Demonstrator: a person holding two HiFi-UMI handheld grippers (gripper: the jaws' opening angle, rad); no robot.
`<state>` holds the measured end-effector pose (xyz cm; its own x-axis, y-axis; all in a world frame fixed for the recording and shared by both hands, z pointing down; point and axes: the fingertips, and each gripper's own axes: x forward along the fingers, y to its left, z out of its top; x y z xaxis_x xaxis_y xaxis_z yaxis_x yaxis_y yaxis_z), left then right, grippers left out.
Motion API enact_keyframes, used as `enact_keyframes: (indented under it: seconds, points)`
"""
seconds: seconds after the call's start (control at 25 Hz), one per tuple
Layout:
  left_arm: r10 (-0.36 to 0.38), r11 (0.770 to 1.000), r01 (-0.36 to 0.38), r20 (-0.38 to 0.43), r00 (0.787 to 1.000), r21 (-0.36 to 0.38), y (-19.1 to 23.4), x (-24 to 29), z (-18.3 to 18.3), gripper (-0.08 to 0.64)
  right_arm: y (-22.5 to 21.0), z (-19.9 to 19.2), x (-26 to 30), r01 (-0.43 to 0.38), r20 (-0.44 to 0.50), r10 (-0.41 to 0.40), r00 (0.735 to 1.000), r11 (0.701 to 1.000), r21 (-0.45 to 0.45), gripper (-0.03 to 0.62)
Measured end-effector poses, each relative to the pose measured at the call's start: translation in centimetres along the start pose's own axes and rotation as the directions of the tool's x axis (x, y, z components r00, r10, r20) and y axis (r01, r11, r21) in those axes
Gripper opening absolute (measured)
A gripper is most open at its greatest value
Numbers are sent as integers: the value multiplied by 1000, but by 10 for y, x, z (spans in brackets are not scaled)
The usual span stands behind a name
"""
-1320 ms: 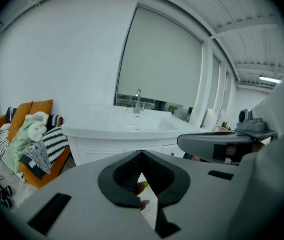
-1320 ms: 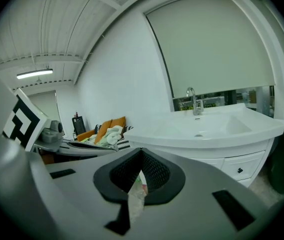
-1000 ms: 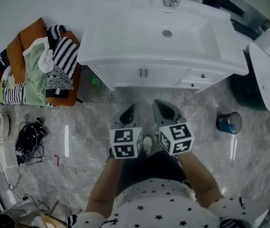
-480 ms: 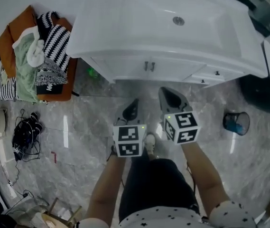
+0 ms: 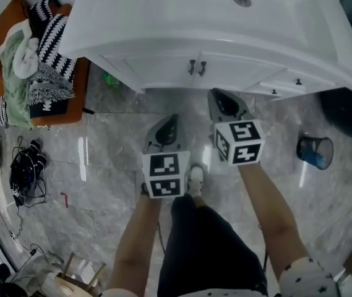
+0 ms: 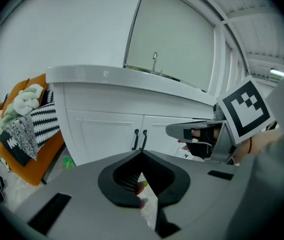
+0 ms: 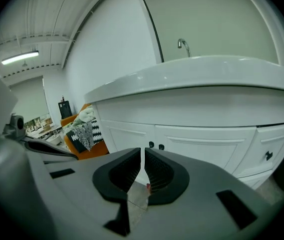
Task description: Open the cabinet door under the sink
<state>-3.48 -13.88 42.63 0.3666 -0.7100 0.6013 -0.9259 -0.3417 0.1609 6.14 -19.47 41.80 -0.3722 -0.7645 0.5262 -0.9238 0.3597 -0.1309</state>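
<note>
step in hand: approach. left tongs (image 5: 171,122) shut, empty. right tongs (image 5: 220,99) have just been opening to a narrow slit, nothing between. both are short of the handles (image 5: 197,67) at mid-front of the cabinet (image 5: 157,64) under the sink (image 5: 225,23). next, as i judge it: widen, close on one handle, pull.

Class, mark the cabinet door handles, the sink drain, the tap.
cabinet door handles (image 5: 192,67): head view, on the left handle's bar.
sink drain (image 5: 242,0): head view, centre of the drain.
tap (image 6: 154,64): left gripper view, on its upright stem.
</note>
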Motion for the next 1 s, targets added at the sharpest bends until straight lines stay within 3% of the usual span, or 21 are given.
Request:
enact_keyframes:
  seconds: [0.36,1.0]
  points:
    - [-5,1000,5,-12,1000,6,12,39,-26,-3,-23,-34,53,18,-43,-18,999,1000,4,85]
    - [-2,1000,2,-41,999,-4,35,70,-55,-3,-46,-53,118,49,-60,-51,997,998,-40,120]
